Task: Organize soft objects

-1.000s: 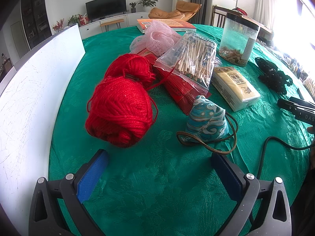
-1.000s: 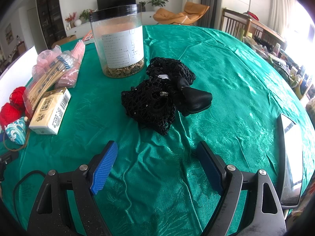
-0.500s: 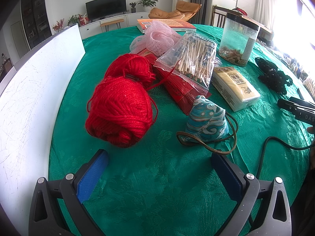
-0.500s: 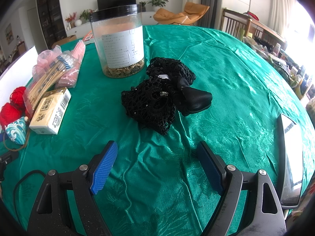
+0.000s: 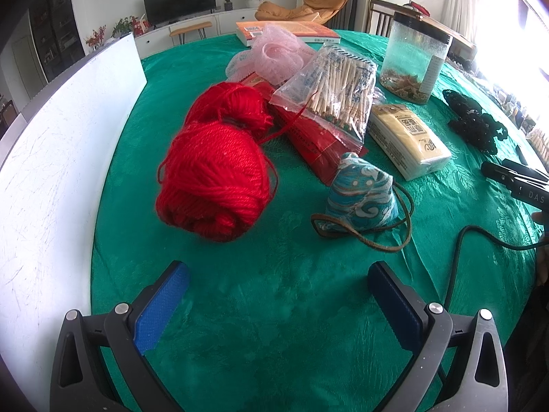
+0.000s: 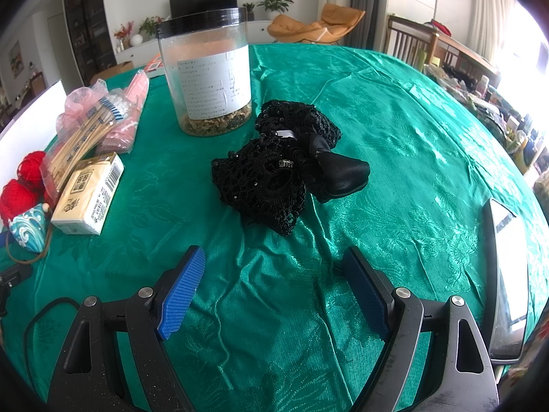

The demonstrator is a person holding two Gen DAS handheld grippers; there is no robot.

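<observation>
A red yarn ball (image 5: pixel 212 182) lies on the green tablecloth (image 5: pixel 274 309), with a second red ball (image 5: pixel 233 106) behind it. A blue patterned pouch (image 5: pixel 360 199) with a brown cord lies to its right. My left gripper (image 5: pixel 278 281) is open and empty, a little short of the yarn. In the right wrist view a black lace hair net with a bow (image 6: pixel 284 168) lies ahead of my right gripper (image 6: pixel 274 274), which is open and empty. The yarn (image 6: pixel 17 195) and the pouch (image 6: pixel 27 226) show there at the far left.
A white board (image 5: pixel 51 178) stands along the left. A bag of swabs (image 5: pixel 336 92), red packet (image 5: pixel 315 147), tissue pack (image 5: pixel 408 137), pink mesh (image 5: pixel 274 55), book (image 5: pixel 291 31) and clear jar (image 6: pixel 206 72) crowd the middle. A black cable (image 5: pixel 480 240) runs at the right. A tablet (image 6: pixel 507 274) lies at the right edge.
</observation>
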